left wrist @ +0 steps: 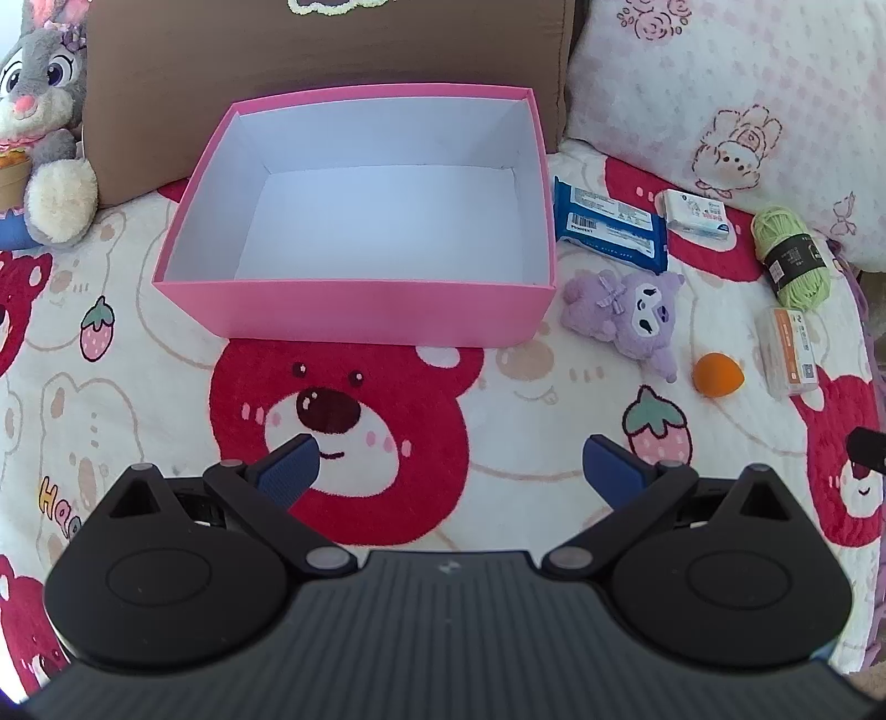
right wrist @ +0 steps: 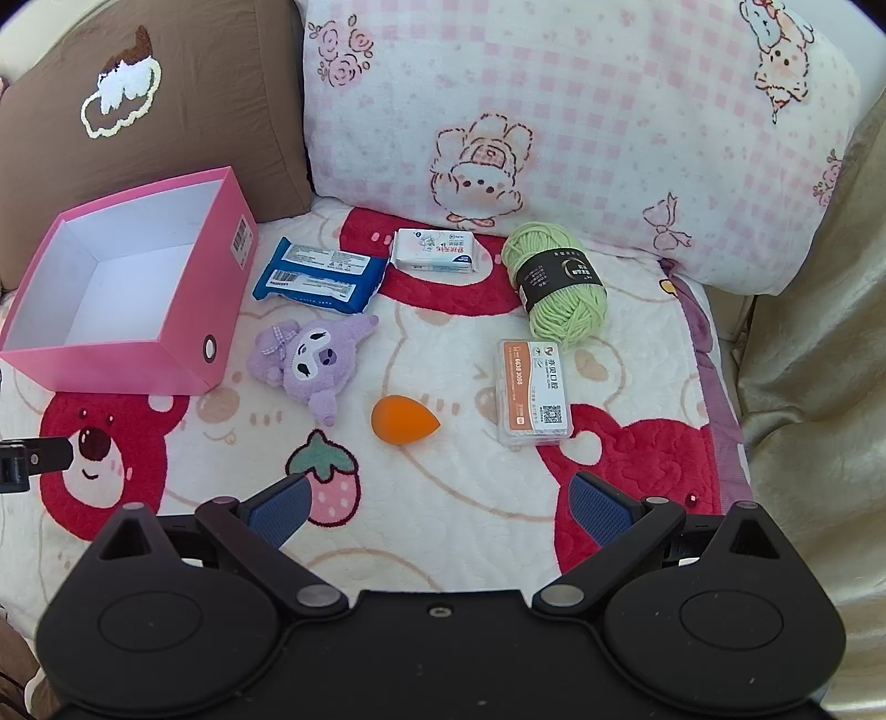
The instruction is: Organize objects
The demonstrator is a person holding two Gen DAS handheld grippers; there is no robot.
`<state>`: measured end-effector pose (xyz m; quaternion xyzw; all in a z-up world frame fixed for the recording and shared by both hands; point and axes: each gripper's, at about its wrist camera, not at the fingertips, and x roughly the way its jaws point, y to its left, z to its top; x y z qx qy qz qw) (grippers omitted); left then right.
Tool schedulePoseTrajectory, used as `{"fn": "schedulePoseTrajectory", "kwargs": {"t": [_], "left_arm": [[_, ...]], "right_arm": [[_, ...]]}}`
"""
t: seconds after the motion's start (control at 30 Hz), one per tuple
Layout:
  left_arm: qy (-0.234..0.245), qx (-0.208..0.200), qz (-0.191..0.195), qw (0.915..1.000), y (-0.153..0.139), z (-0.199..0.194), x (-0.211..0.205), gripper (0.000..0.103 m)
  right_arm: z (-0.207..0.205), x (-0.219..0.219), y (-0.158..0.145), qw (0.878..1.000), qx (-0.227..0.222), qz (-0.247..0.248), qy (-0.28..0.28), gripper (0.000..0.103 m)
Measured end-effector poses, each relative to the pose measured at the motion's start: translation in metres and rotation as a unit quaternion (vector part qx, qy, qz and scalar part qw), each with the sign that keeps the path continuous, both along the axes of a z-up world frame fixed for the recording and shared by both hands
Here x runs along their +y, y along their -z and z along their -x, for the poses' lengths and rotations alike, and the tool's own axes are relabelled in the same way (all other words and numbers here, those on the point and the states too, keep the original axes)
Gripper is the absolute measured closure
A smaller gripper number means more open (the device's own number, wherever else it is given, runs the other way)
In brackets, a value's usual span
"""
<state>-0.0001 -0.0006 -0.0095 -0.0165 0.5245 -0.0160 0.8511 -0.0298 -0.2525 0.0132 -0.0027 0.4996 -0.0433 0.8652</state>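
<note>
While I hold both tongs above a blanket [right wrist: 470,526] printed with red bears and strawberries, the pink box [left wrist: 354,310] is my landmark. It is an open cardboard box with white inner walls and floor, and nothing lies inside it. A brown cushion [left wrist: 310,50] stands behind the box, and a grey plush rabbit [left wrist: 41,111] sits to its left.

Everything to be organized lies outside the box, on its right. Nearest the box's right wall is a blue wipes pack [right wrist: 321,276]. In front of that, near the box's front right corner, lies a purple plush toy [right wrist: 310,360]. Beyond the wipes pack, farther from the box, is a small white tissue pack [right wrist: 434,250]. An orange teardrop sponge [right wrist: 404,420] lies farther right than the plush. A clear plastic case with an orange label [right wrist: 534,393] lies farther right again, and a green yarn ball with a black band [right wrist: 559,285] sits behind that case, farthest from the box.

My left gripper [left wrist: 448,462] hovers in front of the box, its blue pads spread wide, gripping nothing. My right gripper [right wrist: 437,501] hovers nearer me than the sponge, also spread wide with nothing between its pads.
</note>
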Motion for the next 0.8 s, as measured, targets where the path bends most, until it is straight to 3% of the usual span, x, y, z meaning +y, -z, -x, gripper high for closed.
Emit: {"fn": "schedulePoseTrajectory", "kwargs": {"t": [0.8], "left_arm": [[0.022,0.000,0.008,0.9997,-0.0064,-0.0036,0.0005,0.000]], "right_arm": [[-0.0025,0.0023,0.0030,1.000,0.004,0.006,0.000,0.002]]}}
